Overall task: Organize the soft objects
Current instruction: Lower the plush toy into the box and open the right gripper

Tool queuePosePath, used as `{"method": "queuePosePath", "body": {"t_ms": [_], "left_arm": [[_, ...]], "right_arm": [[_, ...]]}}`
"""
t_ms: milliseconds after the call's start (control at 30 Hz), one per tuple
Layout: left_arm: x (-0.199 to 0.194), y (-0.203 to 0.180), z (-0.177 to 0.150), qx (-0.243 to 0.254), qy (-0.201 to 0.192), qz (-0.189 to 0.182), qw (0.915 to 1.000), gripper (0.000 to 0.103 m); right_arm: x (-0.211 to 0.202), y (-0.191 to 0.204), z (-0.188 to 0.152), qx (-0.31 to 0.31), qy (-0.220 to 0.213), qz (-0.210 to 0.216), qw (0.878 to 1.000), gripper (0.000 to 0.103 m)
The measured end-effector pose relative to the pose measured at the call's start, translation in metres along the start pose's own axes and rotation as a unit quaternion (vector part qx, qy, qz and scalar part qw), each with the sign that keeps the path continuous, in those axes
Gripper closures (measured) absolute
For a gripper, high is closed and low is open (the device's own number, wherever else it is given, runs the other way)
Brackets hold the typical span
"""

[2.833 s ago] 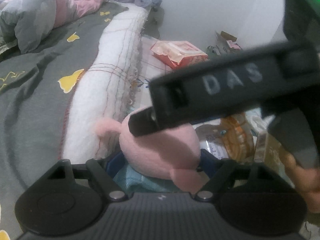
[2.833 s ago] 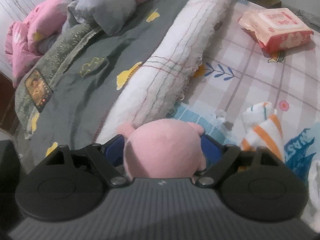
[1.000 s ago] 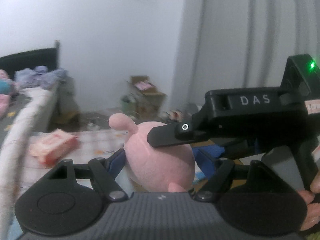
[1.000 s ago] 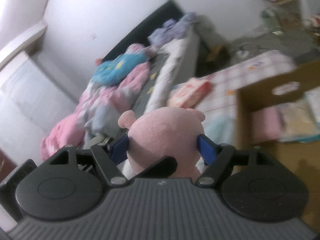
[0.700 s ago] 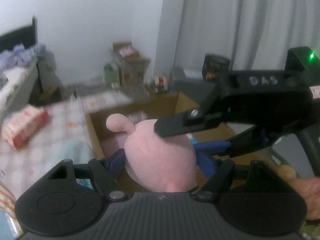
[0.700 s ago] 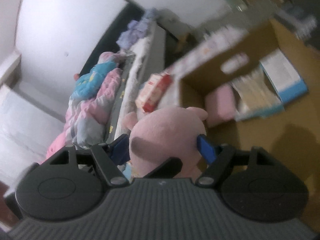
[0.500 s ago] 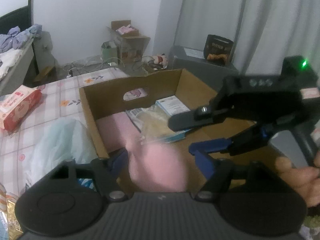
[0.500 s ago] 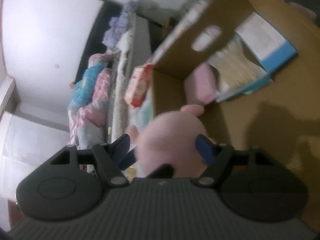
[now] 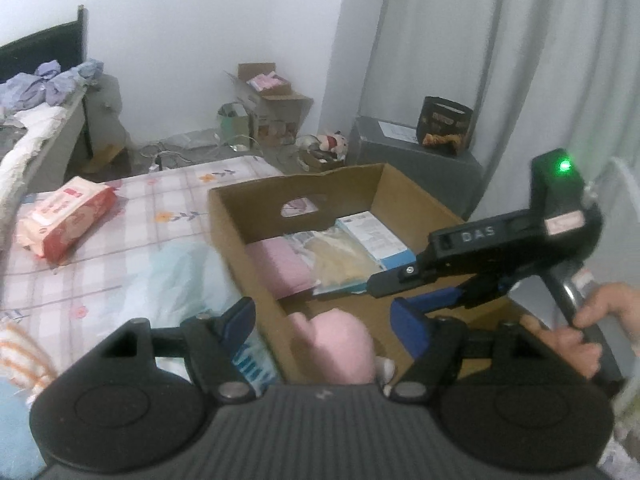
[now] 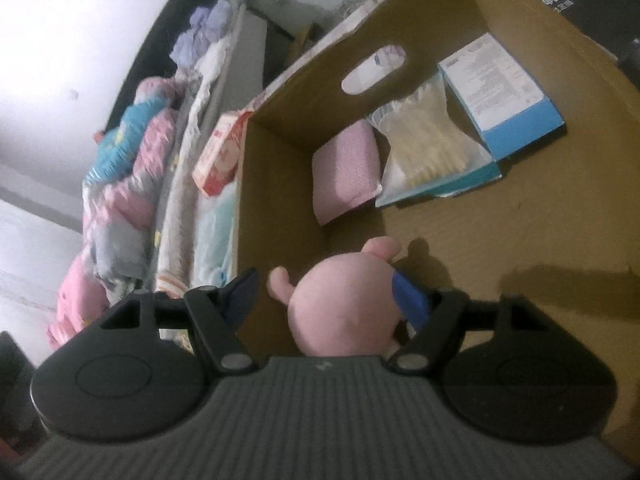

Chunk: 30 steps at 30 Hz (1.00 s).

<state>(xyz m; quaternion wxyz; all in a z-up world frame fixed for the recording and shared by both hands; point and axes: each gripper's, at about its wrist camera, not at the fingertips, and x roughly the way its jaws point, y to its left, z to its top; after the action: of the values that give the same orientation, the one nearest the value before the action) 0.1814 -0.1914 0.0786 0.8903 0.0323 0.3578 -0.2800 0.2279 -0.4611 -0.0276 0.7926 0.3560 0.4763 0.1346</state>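
A pink plush toy (image 9: pixel 336 344) lies on the floor of an open cardboard box (image 9: pixel 224 216), near its front left corner. My left gripper (image 9: pixel 324 320) hangs over it, open, both blue pads clear of the plush. In the right wrist view the plush (image 10: pixel 344 308) leans against the right pad, while the left pad stands apart from it. My right gripper (image 10: pixel 324 296) is open inside the box (image 10: pixel 280 184). From the left wrist view, the right gripper (image 9: pixel 386 295) reaches in from the right.
At the box's far end lie a folded pink cloth (image 9: pixel 280 264), a cream item in a clear bag (image 9: pixel 340 264) and a white-blue carton (image 9: pixel 376 236). A red wipes pack (image 9: pixel 64 216) and pale blue cloth (image 9: pixel 180 276) lie on the checked mat. A hand (image 9: pixel 580 332) grips the right handle.
Both grippers swung from the bed side over the box and sank into it. The plush, held between the pads before, slipped out and dropped to the box floor.
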Motion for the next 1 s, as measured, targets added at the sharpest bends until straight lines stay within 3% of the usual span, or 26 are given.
{"method": "queuePosePath", "body": {"t_ms": [267, 467, 700, 1000], "left_arm": [[-0.035, 0.031, -0.027, -0.019, -0.011, 0.035, 0.9991, 0.027], [-0.049, 0.059, -0.043, -0.055, -0.005, 0.057, 0.9969, 0.027], [-0.058, 0.078, -0.052, -0.074, -0.010, 0.058, 0.9955, 0.027], [-0.068, 0.091, -0.067, -0.081, -0.011, 0.073, 0.9940, 0.027]], "right_arm": [[0.042, 0.007, 0.004, -0.016, 0.065, -0.058, 0.996, 0.021], [0.070, 0.006, -0.002, -0.005, 0.105, -0.056, 0.993, 0.021], [0.067, -0.004, -0.003, 0.045, 0.066, -0.048, 0.996, 0.030], [0.066, -0.001, 0.005, 0.090, -0.015, -0.056, 0.994, 0.031]]}}
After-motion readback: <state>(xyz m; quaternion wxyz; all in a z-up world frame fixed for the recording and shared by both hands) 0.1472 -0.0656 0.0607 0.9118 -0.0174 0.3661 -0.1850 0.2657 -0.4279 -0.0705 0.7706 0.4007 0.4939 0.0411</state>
